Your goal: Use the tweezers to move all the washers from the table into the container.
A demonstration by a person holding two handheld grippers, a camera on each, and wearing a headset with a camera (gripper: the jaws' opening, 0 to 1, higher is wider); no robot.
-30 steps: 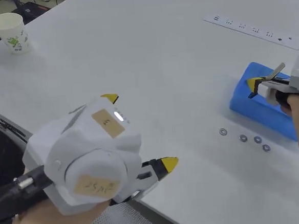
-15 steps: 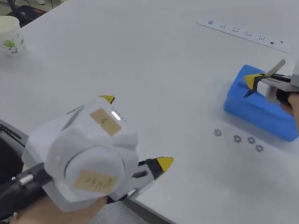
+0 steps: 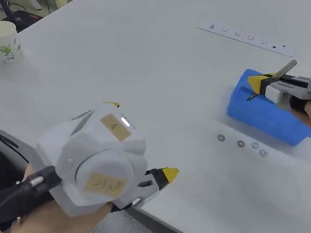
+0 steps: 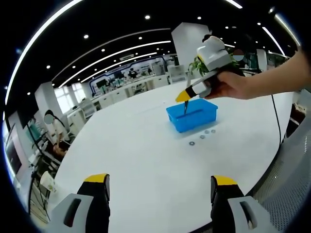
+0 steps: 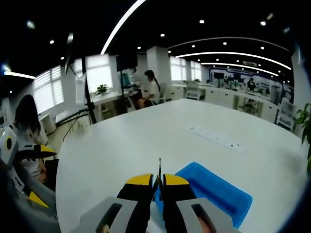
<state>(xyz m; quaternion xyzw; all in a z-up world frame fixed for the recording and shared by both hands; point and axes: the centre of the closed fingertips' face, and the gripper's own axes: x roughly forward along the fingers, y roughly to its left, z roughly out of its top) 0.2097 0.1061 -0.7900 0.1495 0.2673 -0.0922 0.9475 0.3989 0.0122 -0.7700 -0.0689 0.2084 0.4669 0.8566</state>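
A wide white table (image 3: 141,69) spans the head view. Right of centre, a blue rectangular container (image 3: 268,122) sits on it. Just below the container's near side, four small metal washers (image 3: 240,143) lie flat in a short row, slightly apart from one another. A white power strip (image 3: 244,37) lies toward the upper right, and a paper cup (image 3: 2,41) stands upright at the upper left.

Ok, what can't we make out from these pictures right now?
Inside of the container: in the head view its own wall and the right claw cover it.
Tweezers tip: in the left gripper view it is too small to tell whether it carries anything.
Tweezers in the right gripper view: edge-on, a thin line between the shut jaws.
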